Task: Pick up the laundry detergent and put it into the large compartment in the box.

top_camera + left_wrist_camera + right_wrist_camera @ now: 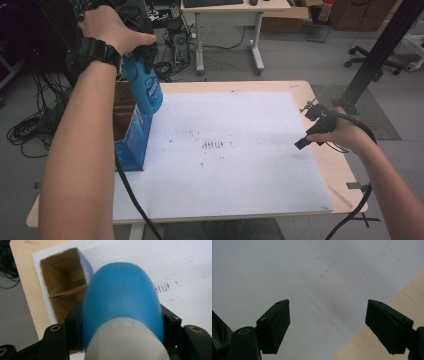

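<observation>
Right gripper [327,327] is nearest you, at the table's right edge: jaws spread wide, nothing between them, parked over the white sheet [240,150] where it meets the bare wood. It has no part in the work right now.

Your left gripper [142,65] is clamped on the blue bottle [145,90], jaws squeezing both flanks just past the pale cap end [125,342]. The bottle hangs base-down, in the air, at the near-right rim of the open box [131,135], which stands on the sheet's left edge.

So the pick is done and the carry is mostly done. Left to do, as I judge it: centre the bottle over the opening, lower it in, let go. The box interior [62,287] looks empty and brown, flap visible inside.
</observation>
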`<state>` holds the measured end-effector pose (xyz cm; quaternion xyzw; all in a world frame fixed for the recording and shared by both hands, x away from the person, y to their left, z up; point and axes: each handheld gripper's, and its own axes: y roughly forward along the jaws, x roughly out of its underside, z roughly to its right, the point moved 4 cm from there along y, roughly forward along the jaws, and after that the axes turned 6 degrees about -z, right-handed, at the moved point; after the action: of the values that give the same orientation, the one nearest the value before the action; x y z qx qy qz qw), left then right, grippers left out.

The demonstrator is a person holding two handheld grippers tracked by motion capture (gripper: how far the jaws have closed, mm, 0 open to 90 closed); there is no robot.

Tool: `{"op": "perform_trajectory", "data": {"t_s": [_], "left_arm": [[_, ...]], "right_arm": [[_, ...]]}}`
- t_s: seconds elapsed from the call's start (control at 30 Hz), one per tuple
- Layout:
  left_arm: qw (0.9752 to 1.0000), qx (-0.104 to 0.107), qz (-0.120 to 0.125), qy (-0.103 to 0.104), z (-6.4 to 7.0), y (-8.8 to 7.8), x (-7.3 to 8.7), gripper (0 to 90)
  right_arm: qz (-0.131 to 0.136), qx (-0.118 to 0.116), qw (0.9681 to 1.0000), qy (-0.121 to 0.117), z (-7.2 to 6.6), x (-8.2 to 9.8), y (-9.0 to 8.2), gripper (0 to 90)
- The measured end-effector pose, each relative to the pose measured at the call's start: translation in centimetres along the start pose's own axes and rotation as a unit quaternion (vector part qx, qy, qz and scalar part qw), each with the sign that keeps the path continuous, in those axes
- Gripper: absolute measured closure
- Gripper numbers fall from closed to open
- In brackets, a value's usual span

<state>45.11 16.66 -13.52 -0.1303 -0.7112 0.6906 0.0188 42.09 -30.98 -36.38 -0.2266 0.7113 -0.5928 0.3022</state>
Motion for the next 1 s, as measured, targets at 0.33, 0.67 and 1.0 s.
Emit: {"op": "perform_trajectory", "data": {"t_s": [0.33, 0.67, 1.0], "left_arm": [[0.9996, -0.004, -0.004, -0.027, -2.0, 0.1, 0.8, 37.7], [0.9986, -0.018, -0.010, -0.049, -3.9, 0.1, 1.7, 37.7], [0.9972, -0.027, -0.013, -0.069, -5.5, 0.3, 2.3, 37.8]], "right_arm": [[0.000, 0.001, 1.0000, 0.001, 0.0, 0.0, -0.1, 20.5], [-0.002, 0.001, 1.0000, 0.001, -0.1, 0.0, 0.1, 20.5], [-0.001, 0.002, 1.0000, 0.002, -0.1, 0.0, -0.1, 20.5]]}}
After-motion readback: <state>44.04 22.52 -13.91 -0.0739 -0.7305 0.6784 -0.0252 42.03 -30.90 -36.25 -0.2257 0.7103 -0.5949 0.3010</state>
